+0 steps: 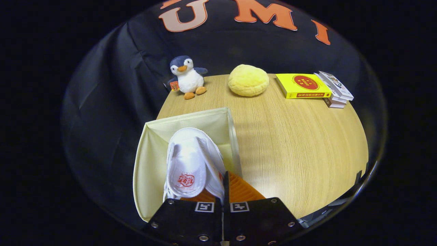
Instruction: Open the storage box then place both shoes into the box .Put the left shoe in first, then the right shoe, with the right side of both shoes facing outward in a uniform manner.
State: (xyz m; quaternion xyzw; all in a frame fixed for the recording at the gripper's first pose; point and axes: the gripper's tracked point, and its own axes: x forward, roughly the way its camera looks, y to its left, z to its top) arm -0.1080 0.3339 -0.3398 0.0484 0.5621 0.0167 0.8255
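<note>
Closed together on the rim of a white shoe, the fingers of the gripper are seen nearest the camera, with the shoe's side wall pinched between them. To the left of the fingers, the shoe is held over the open storage box, whose pale fabric walls surround it on the left and far sides; the toe points away from the gripper, and the printed insole is turned up toward the camera. Whether the shoe already rests on the box floor cannot be told. Whether it is the left or the right shoe cannot be told either, and no second shoe is pointed out. For the step in hand, it is judged that the shoe should be lowered squarely, kept clear of the soft right wall just beside the fingers, and released only once it is supported. Beyond the fingers, on the wooden table, a penguin toy, a yellow cushion and stacked books lie well apart from the box.
</note>
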